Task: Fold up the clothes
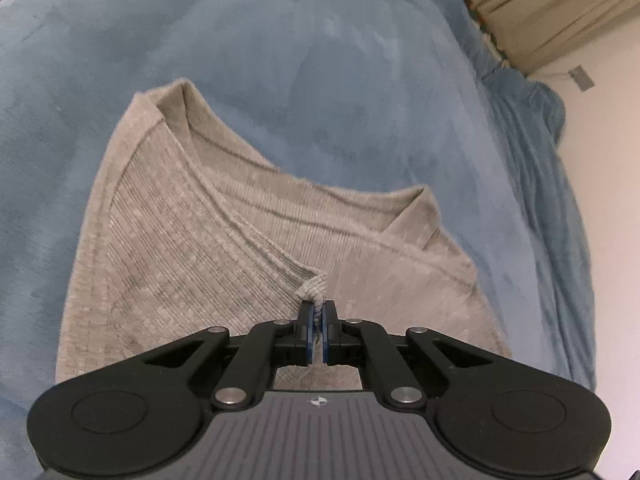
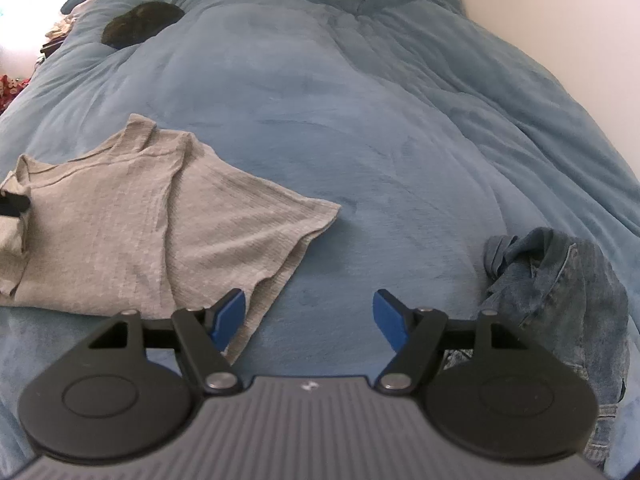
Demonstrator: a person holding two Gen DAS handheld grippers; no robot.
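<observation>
A grey ribbed knit top (image 1: 192, 232) lies on the blue blanket (image 1: 280, 60), partly folded over itself. My left gripper (image 1: 318, 306) is shut on a pinched edge of the grey top, with the fabric bunched between its blue pads. In the right wrist view the same grey top (image 2: 132, 216) spreads across the left, and the black tip of the left gripper (image 2: 14, 204) shows at its far left edge. My right gripper (image 2: 308, 304) stands open over bare blanket (image 2: 340, 140), its left fingertip (image 2: 232, 308) just above the top's near hem, holding nothing.
A crumpled denim garment (image 2: 560, 280) lies at the right beside my right gripper. A dark garment (image 2: 140, 24) sits far back on the bed, with pillows and patterned cloth behind it. A white wall (image 1: 608, 200) runs along the bed's right side.
</observation>
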